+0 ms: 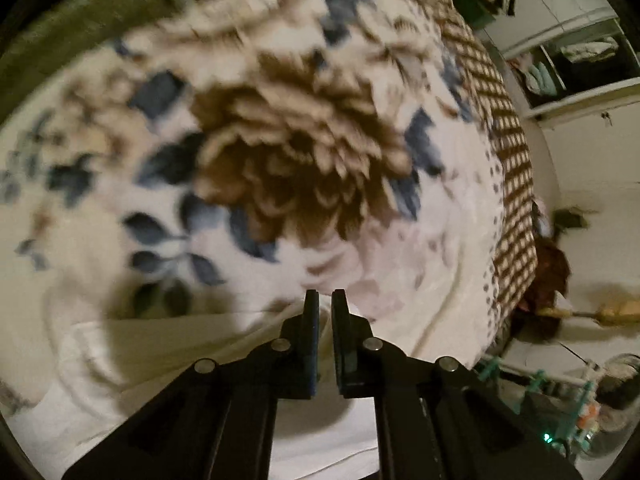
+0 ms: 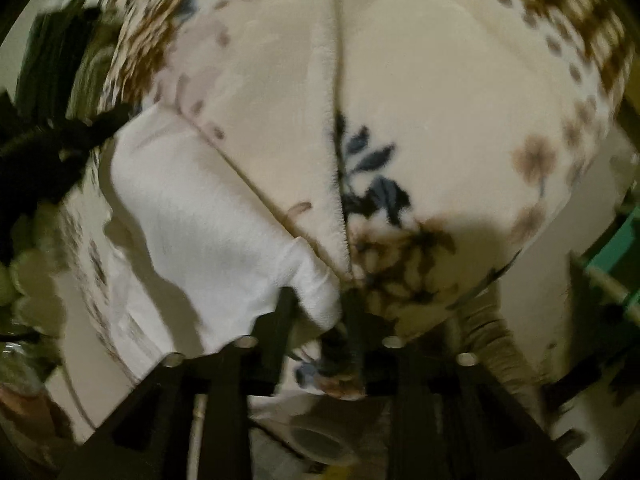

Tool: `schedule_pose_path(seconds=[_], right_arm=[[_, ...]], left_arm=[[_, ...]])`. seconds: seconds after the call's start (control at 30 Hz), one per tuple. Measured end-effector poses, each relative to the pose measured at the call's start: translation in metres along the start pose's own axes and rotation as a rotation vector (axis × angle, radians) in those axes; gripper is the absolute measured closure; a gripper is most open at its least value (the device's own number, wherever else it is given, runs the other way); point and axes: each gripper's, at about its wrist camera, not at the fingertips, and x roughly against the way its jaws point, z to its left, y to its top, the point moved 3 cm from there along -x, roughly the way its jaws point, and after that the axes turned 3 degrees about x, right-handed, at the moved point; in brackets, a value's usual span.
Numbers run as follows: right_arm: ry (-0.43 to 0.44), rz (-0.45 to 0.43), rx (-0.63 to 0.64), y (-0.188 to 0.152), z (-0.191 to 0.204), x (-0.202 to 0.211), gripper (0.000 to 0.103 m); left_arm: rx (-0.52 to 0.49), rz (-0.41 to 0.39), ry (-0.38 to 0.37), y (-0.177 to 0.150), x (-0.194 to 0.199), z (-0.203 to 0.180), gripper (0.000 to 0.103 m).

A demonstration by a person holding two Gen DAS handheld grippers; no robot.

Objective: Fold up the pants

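The white pants (image 1: 180, 344) lie on a floral blanket, with their folds drawn up toward my left gripper (image 1: 326, 300). Its jaws stand almost together, pinching a ridge of the white cloth at the tips. In the right wrist view the pants (image 2: 192, 208) stretch from the upper left down to my right gripper (image 2: 318, 306). A corner of the cloth sits between its parted fingers (image 2: 286, 308), loose and not pressed by both pads. This view is blurred. A second black gripper shape shows dimly at the left edge.
The cream blanket (image 1: 288, 152) with brown and blue flowers covers the bed; its brown checked border (image 1: 516, 200) marks the right edge. Beyond it are a pale floor, an open shelf (image 1: 572, 68), a green rack (image 1: 540, 380) and a glass jar (image 1: 616, 384).
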Motion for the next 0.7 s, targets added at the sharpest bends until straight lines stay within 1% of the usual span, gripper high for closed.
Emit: schedule_pose_path(seconds=[0.03,0.07,0.1,0.13,0.2,0.23,0.27,0.3,0.37,0.4,0.47,0.5,0.53,0.57,0.6,0.63,0.67,0.7], right_arm=[[-0.040,-0.004,0.034,0.000,0.005,0.004,0.032],[-0.081,-0.019,0.072,0.000,0.012,0.010,0.021],[-0.131,-0.044,0.118,0.001,0.020,0.017,0.009],[-0.175,-0.066,0.156,0.001,0.028,0.023,0.009],[-0.286,-0.128,0.271,0.000,0.054,0.036,0.008],[-0.325,-0.155,0.318,0.000,0.067,0.041,0.005],[-0.346,-0.172,0.348,-0.001,0.077,0.044,0.003],[-0.362,-0.187,0.378,-0.002,0.089,0.046,0.003],[-0.369,-0.188,0.441,-0.004,0.112,0.045,0.003],[-0.368,-0.183,0.462,-0.006,0.123,0.044,0.003],[-0.358,-0.168,0.501,-0.015,0.139,0.037,0.003],[-0.349,-0.155,0.517,-0.019,0.147,0.033,0.003],[-0.342,-0.145,0.530,-0.025,0.151,0.030,0.003],[-0.340,-0.132,0.547,-0.030,0.158,0.024,0.003],[-0.339,-0.119,0.566,-0.035,0.164,0.018,0.003],[-0.336,-0.103,0.585,-0.039,0.171,0.011,0.003],[-0.335,-0.089,0.597,-0.045,0.177,0.001,0.003],[-0.336,-0.075,0.607,-0.049,0.181,-0.004,0.003]], left_arm=[[0.009,-0.026,0.003,-0.006,0.011,0.000,0.094],[0.018,-0.048,0.010,-0.012,0.020,0.002,0.084],[0.035,-0.082,0.029,-0.023,0.033,0.005,0.070],[0.049,-0.103,0.039,-0.032,0.041,0.009,0.065],[0.101,-0.145,0.055,-0.055,0.056,0.020,0.045],[0.138,-0.170,0.063,-0.070,0.065,0.029,0.040],[0.172,-0.192,0.071,-0.083,0.071,0.037,0.032],[0.219,-0.218,0.080,-0.098,0.079,0.048,0.029],[0.336,-0.257,0.094,-0.131,0.092,0.073,0.029],[0.434,-0.290,0.098,-0.155,0.103,0.095,0.029],[0.581,-0.328,0.085,-0.188,0.115,0.127,0.029],[0.702,-0.365,0.078,-0.217,0.123,0.153,0.029],[0.794,-0.394,0.073,-0.239,0.128,0.174,0.029],[0.859,-0.409,0.068,-0.255,0.130,0.188,0.029],[0.981,-0.435,0.054,-0.283,0.131,0.215,0.029],[1.070,-0.465,0.031,-0.303,0.130,0.234,0.029],[1.122,-0.486,0.012,-0.316,0.128,0.246,0.029],[1.212,-0.526,-0.031,-0.335,0.122,0.268,0.029]])
